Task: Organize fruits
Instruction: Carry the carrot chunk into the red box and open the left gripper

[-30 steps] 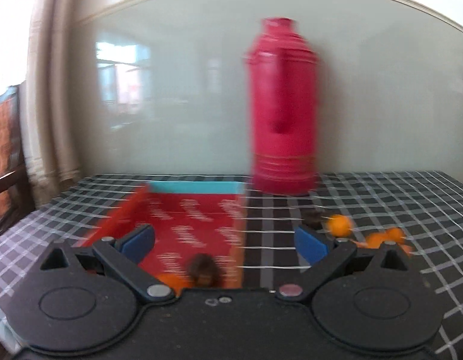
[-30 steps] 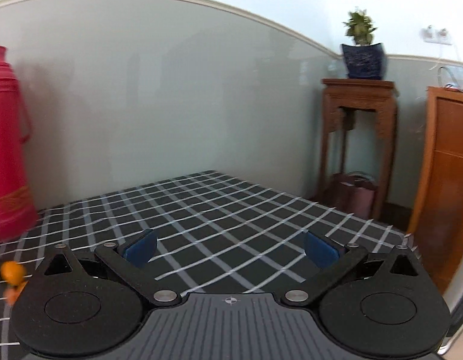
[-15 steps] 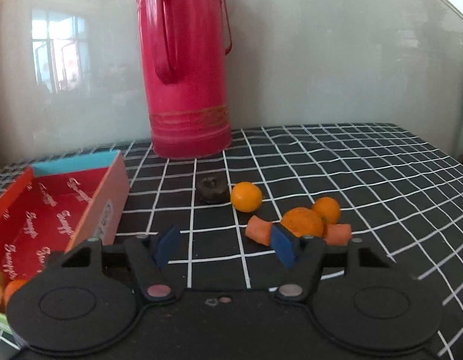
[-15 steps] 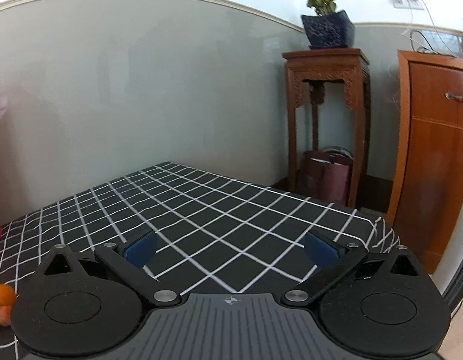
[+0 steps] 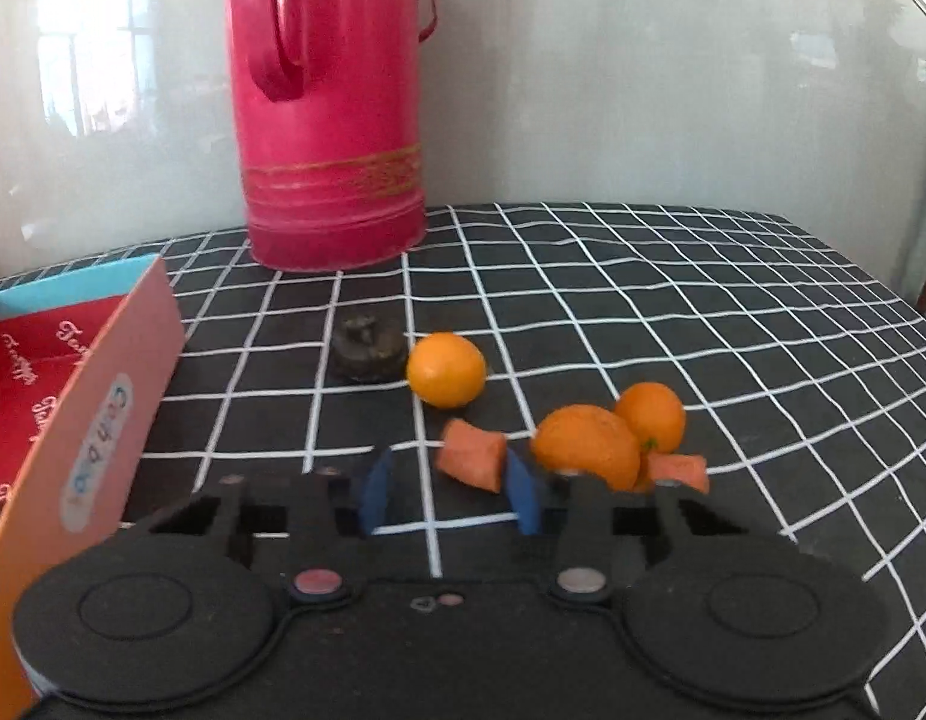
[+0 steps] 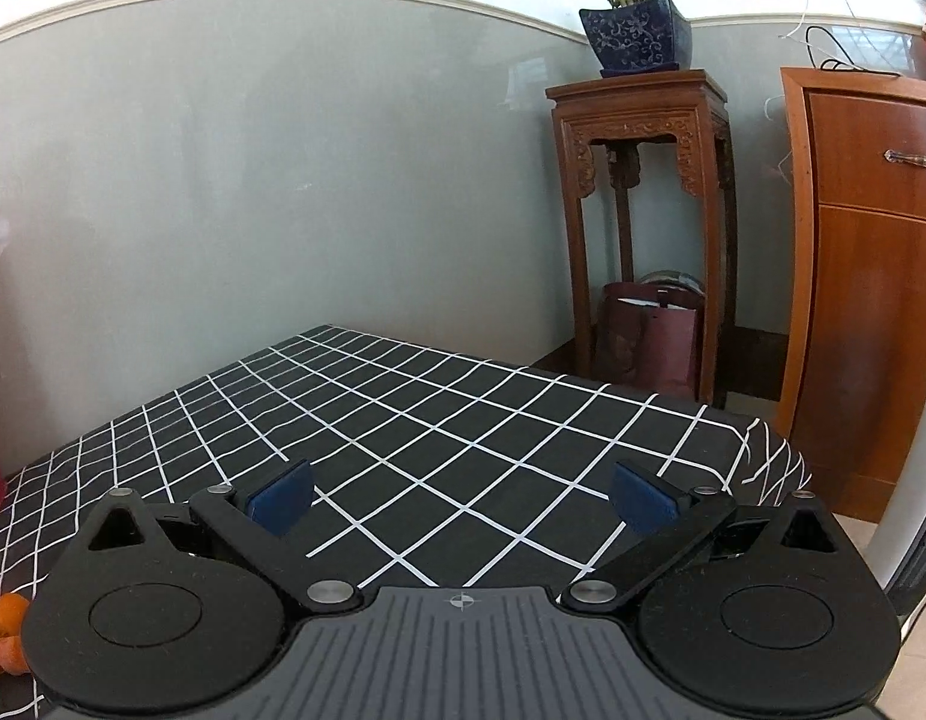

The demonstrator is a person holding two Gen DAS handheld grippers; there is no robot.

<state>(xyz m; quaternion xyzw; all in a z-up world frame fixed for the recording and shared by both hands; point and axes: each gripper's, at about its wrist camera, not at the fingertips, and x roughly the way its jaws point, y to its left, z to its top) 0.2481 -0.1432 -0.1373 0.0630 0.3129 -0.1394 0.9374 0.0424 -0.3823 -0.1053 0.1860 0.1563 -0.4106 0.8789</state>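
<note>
**Left gripper lines up on a cut orange-red chunk as fruit waits beside the box**

On the checked tabletop [image 5: 673, 300], the red gift box [image 5: 96, 420] stands at far left, its near wall beside the left gripper [image 5: 447, 495]. Behind it rises a red thermos [image 5: 330, 120]; ahead lie a dark shrivelled fruit [image 5: 366, 348] and, just beside it, a small round orange [image 5: 446, 369]. The left gripper's jaws stand partly parted with nothing between them, and the cut chunk [image 5: 472, 453] sits just ahead of the gap, close to the right-hand pad; whether it touches is unclear. To its right a larger mandarin [image 5: 586, 447], a smaller orange [image 5: 652, 417] and a second cut piece [image 5: 676, 471] huddle together, touching. The right gripper [image 6: 459, 498] hovers over bare cloth well to the right, jaws wide apart and empty, the fruit cluster [image 6: 3, 639] only at its view's far left edge.

The chunk looks light, firm but bruisable, possibly moist on its cut faces; a gentle squeeze across its flat cut ends should hold best. The round fruits seem smooth and apt to roll, so they want a grip across the widest middle. Crowding by the mandarin may nudge neighbours.
</note>
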